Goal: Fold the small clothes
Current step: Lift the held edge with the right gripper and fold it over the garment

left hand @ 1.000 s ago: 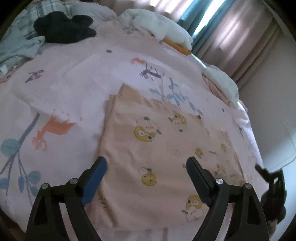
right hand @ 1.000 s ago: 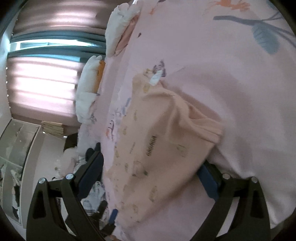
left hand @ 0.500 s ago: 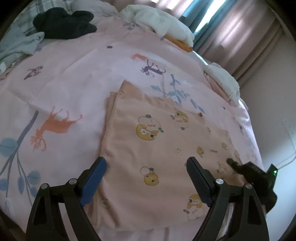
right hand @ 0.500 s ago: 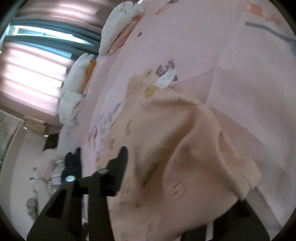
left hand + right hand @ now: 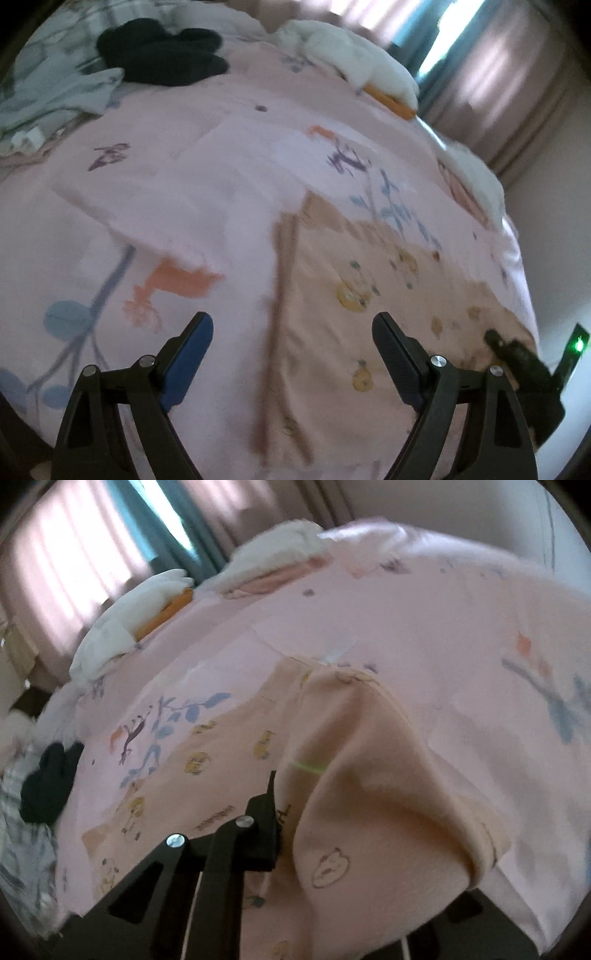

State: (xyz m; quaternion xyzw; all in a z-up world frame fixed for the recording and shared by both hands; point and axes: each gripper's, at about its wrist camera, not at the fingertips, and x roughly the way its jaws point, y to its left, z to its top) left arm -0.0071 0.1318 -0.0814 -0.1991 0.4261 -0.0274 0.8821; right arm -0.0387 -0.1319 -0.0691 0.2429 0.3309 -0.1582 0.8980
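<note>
Two tools frame your view: your left tool (image 5: 291, 339) hangs spread wide over the peach garment (image 5: 354, 332) lying on the bed (image 5: 207, 177), while your right tool (image 5: 291, 823) is closing, pinching the garment's raised edge. Beyond, bare sheet reaches a dark bundle (image 5: 162, 55).

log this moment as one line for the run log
right gripper: closing on peach garment, edge raised | left gripper: open, empty | bed
</note>
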